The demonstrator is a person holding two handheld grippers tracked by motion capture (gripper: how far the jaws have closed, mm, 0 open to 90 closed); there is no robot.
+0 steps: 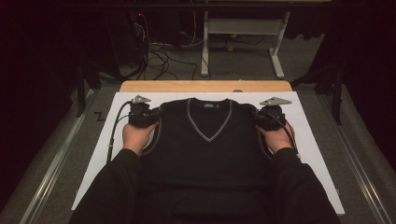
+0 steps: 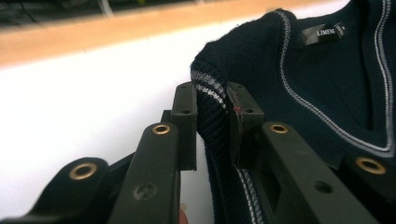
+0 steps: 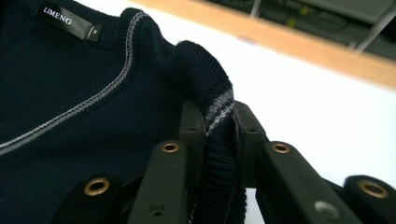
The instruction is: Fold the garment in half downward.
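Observation:
A dark navy sleeveless V-neck sweater [image 1: 205, 149] with grey trim lies flat on a white sheet [image 1: 308, 140], neck toward the far edge. My left gripper [image 1: 150, 115] is shut on the sweater's left shoulder, its pads pinching the striped armhole edge [image 2: 211, 100]. At the other shoulder my right gripper [image 1: 259, 116] is likewise shut, with the ribbed armhole edge [image 3: 219, 116] bunched between its pads. Both shoulders are raised a little off the sheet. A label [image 2: 323, 31] sits inside the collar.
The white sheet covers a wooden table whose far edge [image 1: 205, 86] shows as a tan strip. Beyond it stand a grey table frame [image 1: 243, 28] and loose cables [image 1: 159, 56] on the floor. Metal rails [image 1: 56, 158] run along both sides.

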